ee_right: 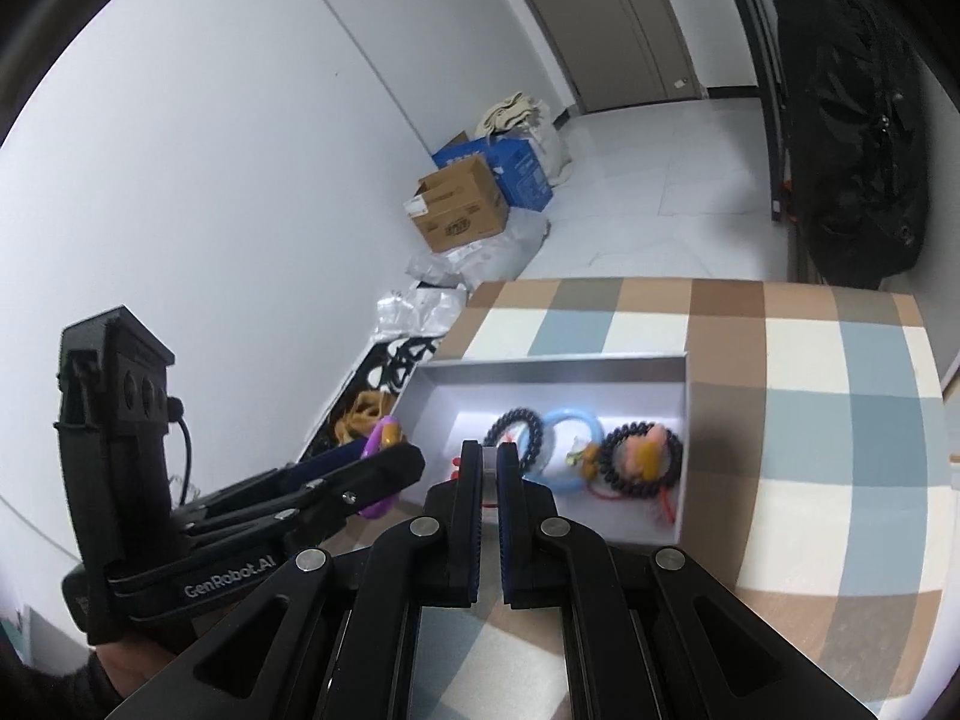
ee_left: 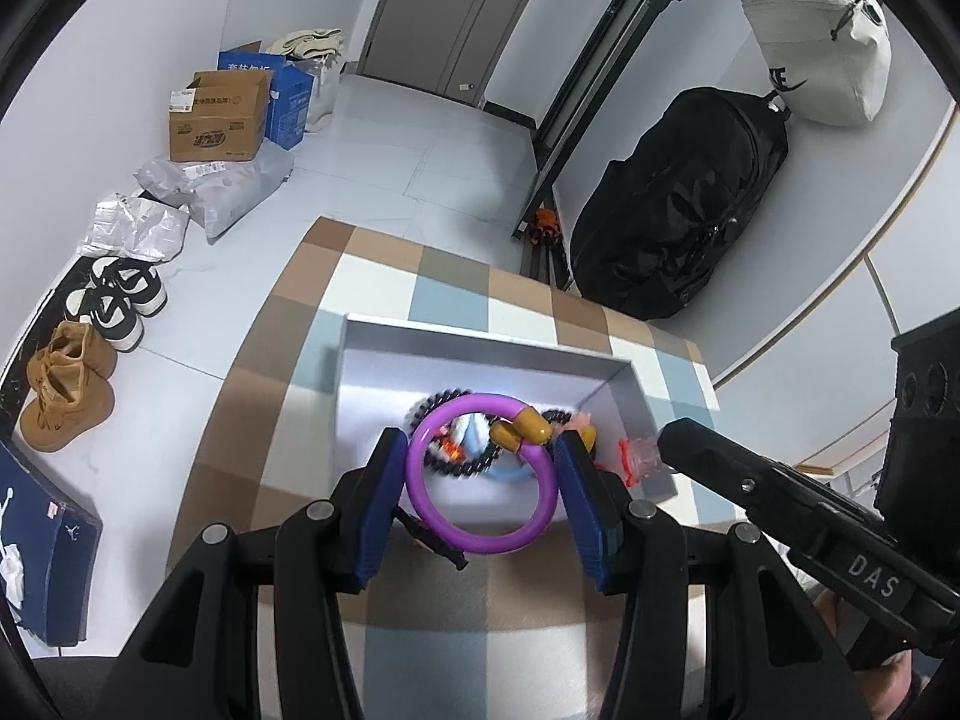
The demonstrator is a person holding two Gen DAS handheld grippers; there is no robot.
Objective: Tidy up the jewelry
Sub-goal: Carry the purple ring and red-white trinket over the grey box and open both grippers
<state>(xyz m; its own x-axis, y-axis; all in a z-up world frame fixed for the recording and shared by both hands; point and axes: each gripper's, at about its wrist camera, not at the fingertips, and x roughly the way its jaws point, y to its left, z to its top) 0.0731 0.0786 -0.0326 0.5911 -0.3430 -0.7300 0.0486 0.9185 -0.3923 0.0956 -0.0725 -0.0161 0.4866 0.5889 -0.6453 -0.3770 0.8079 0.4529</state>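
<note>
My left gripper [ee_left: 480, 444] is shut on a purple bangle [ee_left: 480, 543] with yellow beads [ee_left: 522, 429], its blue pads pressing both sides, just above the near-left part of the open white box [ee_left: 480, 333]. In the box lie a black bead bracelet [ee_right: 513, 420], a light blue ring [ee_right: 573, 420] and a second black bead bracelet [ee_right: 642, 456] with yellow and pink beads. My right gripper [ee_right: 491, 450] hovers over the box's near edge, shut on a small clear piece with red cord [ee_left: 639, 459]. The left gripper [ee_right: 384, 462] and the bangle [ee_right: 375, 441] also show in the right wrist view.
The box sits on a table with a brown, blue and white checked cloth [ee_right: 810, 420]. On the floor to the left are cardboard boxes [ee_left: 216, 120], plastic bags and shoes [ee_left: 66, 396]. A black bag [ee_left: 684, 204] leans at the far right.
</note>
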